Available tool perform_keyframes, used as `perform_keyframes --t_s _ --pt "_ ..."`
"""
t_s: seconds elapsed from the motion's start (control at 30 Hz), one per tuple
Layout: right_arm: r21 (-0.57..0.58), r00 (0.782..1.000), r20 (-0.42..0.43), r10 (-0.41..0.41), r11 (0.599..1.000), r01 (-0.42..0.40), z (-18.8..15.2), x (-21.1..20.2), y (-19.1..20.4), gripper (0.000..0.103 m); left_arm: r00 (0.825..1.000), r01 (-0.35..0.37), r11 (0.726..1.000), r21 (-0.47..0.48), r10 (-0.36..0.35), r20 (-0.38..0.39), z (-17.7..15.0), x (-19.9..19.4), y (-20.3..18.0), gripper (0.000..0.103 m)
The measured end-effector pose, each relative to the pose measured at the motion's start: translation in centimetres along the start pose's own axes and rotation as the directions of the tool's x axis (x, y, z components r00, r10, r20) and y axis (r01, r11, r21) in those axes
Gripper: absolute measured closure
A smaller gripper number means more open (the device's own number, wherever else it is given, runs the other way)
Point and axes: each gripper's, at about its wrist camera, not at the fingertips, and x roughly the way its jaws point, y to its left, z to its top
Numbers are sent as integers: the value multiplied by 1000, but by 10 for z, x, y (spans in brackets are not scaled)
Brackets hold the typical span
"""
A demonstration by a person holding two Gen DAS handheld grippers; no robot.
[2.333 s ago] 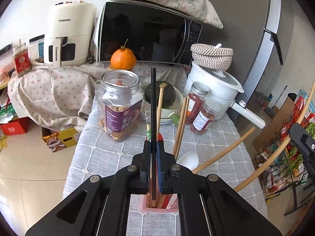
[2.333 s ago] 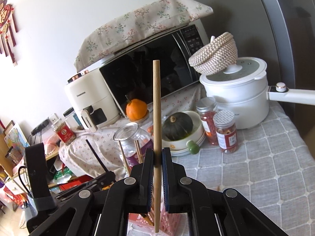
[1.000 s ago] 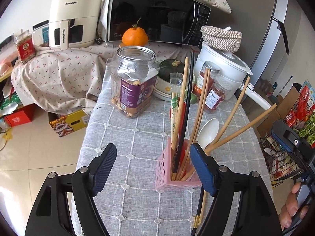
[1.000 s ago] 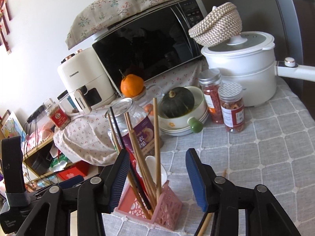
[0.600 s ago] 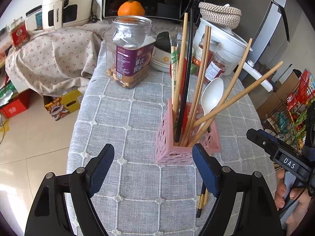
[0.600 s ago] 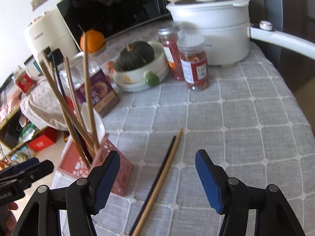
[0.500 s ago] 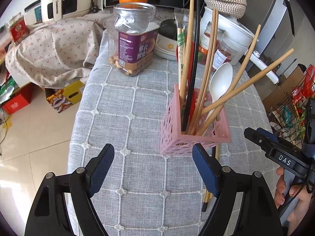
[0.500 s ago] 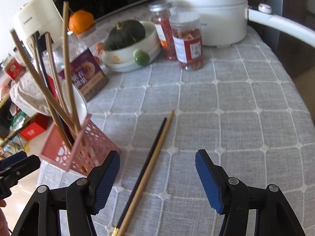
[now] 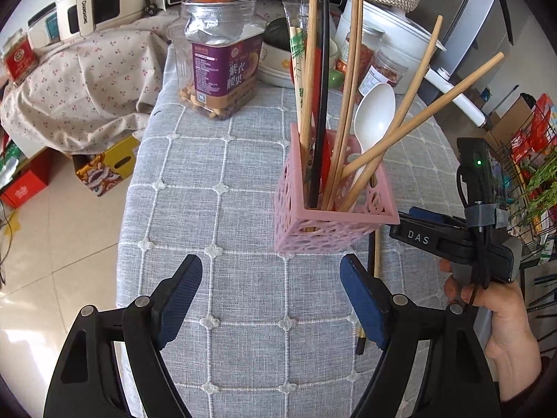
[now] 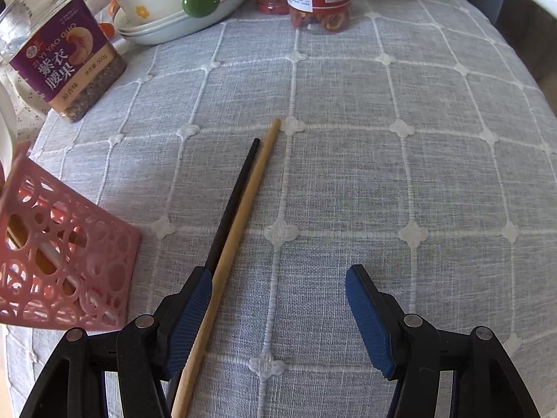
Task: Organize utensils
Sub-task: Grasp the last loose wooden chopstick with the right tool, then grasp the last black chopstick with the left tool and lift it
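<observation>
Grey checked tablecloth holds jar labelled "ZI YI YAO GUO".

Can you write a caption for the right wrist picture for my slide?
Open right tool over a black chopstick and wooden chopstick beside the pink basket.

Matt woven grey tablecloth, bare wooden chopstick, glossy pink plastic holder.

Grey tablecloth under two chopsticks
</observation>
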Motion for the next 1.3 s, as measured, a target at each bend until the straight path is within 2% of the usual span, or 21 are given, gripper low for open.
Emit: perform_keyframes --t_s 0.27,0.33,0.4,0.47,0.53,0.57,0.6,0.8,0.9,0.97,1.0,1.1,1.3 --pt "-8 998 3 -63 998 63 4 0 9 35 1000 12 999 51 -13 13 -5 -10 -12 19" --pt "4 998 -8 -68 998 68 5 -1 8 37 1000 17 998 65 -18 12 -7 -13 -17 19" --pt "-23 992 -14 -123 992 123 4 -1 9 57 1000 25 997 77 -26 13 -9 -16 -22 19" --pt "-40 993 -12 -118 992 117 4 -2 6 61 999 37 995 92 -38 13 -12 -19 -28 19" --pt "-19 994 -20 -110 994 110 4 -5 -2 73 999 51 992 117 -53 12 -15 -22 -38 19" --pt "-7 994 -29 -106 994 106 4 -6 -6 88 998 53 990 134 -55 10 -18 -24 -45 19" --pt "10 995 -37 -90 996 90 3 -8 -13 97 999 49 986 158 -50 7 -20 -26 -52 19" --pt "79 998 -55 -35 996 40 -5 -30 -57 98 994 109 948 301 -113 -5 -38 -39 -107 20" --pt "115 999 -30 -16 993 19 -14 -53 -83 98 993 115 931 345 -114 -24 -41 -32 -135 25" --pt "136 1000 -5 -5 991 5 -20 -71 -101 98 994 105 927 361 -96 -43 -38 -21 -153 31" --pt "148 1000 7 3 989 -4 -23 -78 -110 98 995 100 925 366 -87 -53 -36 -14 -162 38" --pt "181 999 35 29 983 -35 -32 -95 -132 98 998 38 923 383 -14 -63 -26 14 -186 50" --pt "213 995 71 77 973 -90 -46 -111 -155 98 994 -64 937 344 90 -63 16 80 -199 57"
